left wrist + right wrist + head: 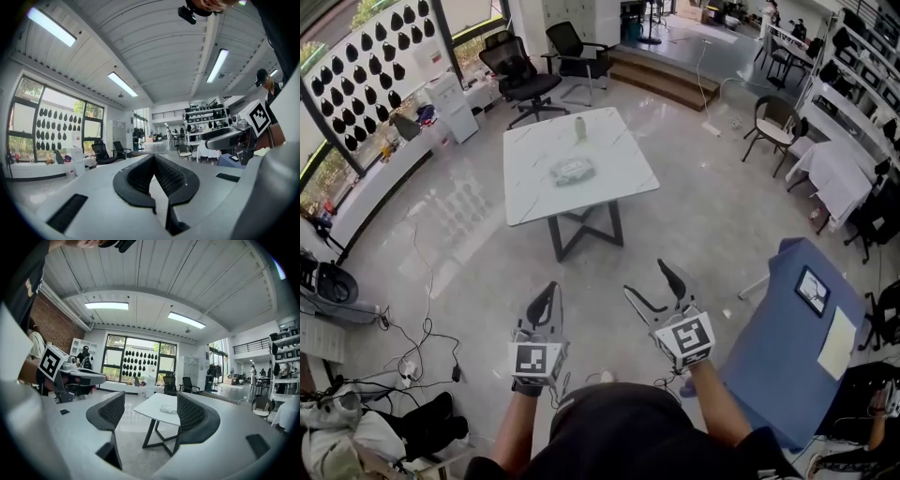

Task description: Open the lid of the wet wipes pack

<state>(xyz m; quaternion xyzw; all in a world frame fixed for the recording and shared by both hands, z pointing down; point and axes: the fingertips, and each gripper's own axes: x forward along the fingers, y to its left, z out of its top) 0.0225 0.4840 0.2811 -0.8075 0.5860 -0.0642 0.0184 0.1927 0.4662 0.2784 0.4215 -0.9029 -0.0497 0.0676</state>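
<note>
The left gripper (547,289) is pressing its fingers together, the right gripper (646,278) spreading them, empty; the crinkly pale wet wipes pack (573,172), lying unpinned on the white marble table (534,192), is likely sliding under lid-prying

wipes pack (573,172) on table (534,192), bottle (579,128) behind it, chairs (525,80) beyond

The person is holding both forearms out ahead of the body, grippers pointing level and side by side. The left gripper (548,296) is showing its jaws pressed together, while the right gripper (648,280) is standing with jaws wide apart.
</note>
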